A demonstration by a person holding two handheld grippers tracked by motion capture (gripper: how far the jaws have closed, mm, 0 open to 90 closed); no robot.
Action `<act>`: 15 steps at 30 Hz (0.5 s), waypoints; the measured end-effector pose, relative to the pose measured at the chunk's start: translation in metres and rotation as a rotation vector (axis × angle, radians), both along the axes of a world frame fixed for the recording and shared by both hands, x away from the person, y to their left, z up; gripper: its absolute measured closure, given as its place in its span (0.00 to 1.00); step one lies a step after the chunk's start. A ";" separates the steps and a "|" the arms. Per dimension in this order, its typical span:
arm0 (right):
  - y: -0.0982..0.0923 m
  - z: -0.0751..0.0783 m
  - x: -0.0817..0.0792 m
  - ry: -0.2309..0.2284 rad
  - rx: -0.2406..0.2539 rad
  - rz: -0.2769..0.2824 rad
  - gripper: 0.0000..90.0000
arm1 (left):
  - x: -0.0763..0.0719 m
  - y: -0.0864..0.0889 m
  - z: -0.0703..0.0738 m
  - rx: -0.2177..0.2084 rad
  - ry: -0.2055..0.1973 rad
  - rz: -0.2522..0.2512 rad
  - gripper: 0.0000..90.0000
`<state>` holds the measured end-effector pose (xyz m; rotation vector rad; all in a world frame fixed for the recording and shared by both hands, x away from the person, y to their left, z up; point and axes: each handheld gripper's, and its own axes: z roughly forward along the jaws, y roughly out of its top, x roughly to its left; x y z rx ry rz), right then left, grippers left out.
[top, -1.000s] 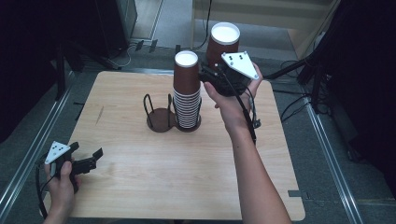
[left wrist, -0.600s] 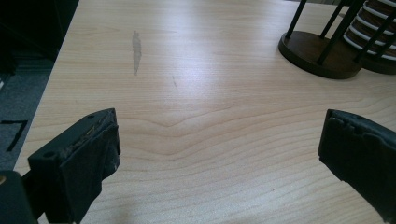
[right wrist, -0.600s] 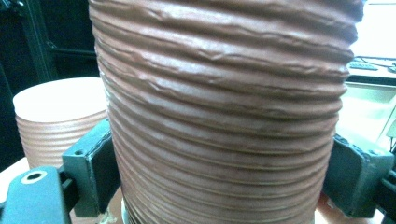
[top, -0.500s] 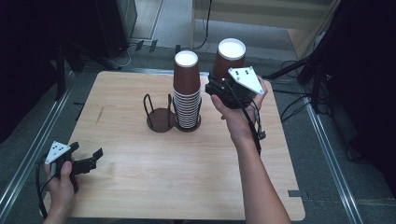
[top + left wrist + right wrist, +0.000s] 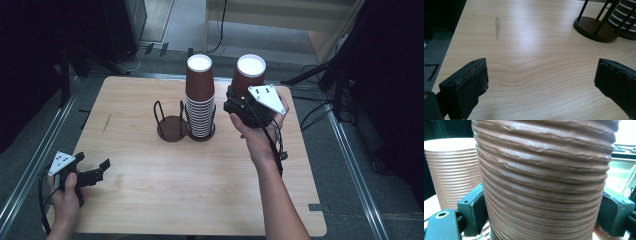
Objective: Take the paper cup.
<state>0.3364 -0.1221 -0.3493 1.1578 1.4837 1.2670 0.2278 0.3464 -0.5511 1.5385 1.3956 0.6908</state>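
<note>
With our right tongs (image 5: 239, 102) clamped on a brown cup (image 5: 248, 75) at the stack's (image 5: 200, 97) three o'clock, left tongs (image 5: 95, 172) agape, we advise a level, unsqueezed carry.

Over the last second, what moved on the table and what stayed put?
The right gripper, shut on a brown cup, carried it down and toward the person, nearer the cup stack. The stack, the empty holder ring and the open left gripper stayed put.
</note>
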 end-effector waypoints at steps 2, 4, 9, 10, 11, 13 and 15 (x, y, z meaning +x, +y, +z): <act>-0.002 -0.003 -0.002 -0.001 -0.004 0.002 0.14 | 0.000 0.000 0.000 -0.001 0.000 0.002 0.00; -0.005 -0.007 -0.004 -0.002 -0.011 -0.002 0.14 | 0.000 0.000 0.000 0.000 0.000 0.003 0.00; -0.014 -0.018 -0.008 0.008 -0.007 -0.013 0.14 | 0.000 0.000 0.000 0.000 -0.001 0.004 0.00; -0.016 -0.020 -0.008 0.011 -0.001 -0.015 0.14 | 0.000 0.000 0.000 0.002 0.000 0.003 0.00; -0.018 -0.022 -0.009 0.014 0.001 -0.017 0.14 | 0.000 0.000 0.000 0.001 0.000 0.003 0.00; -0.023 -0.026 -0.010 0.020 0.001 -0.022 0.14 | 0.000 0.000 0.000 0.001 -0.001 0.004 0.00; -0.027 -0.031 -0.012 0.027 0.011 -0.027 0.14 | 0.000 0.000 0.000 0.000 -0.002 0.005 0.00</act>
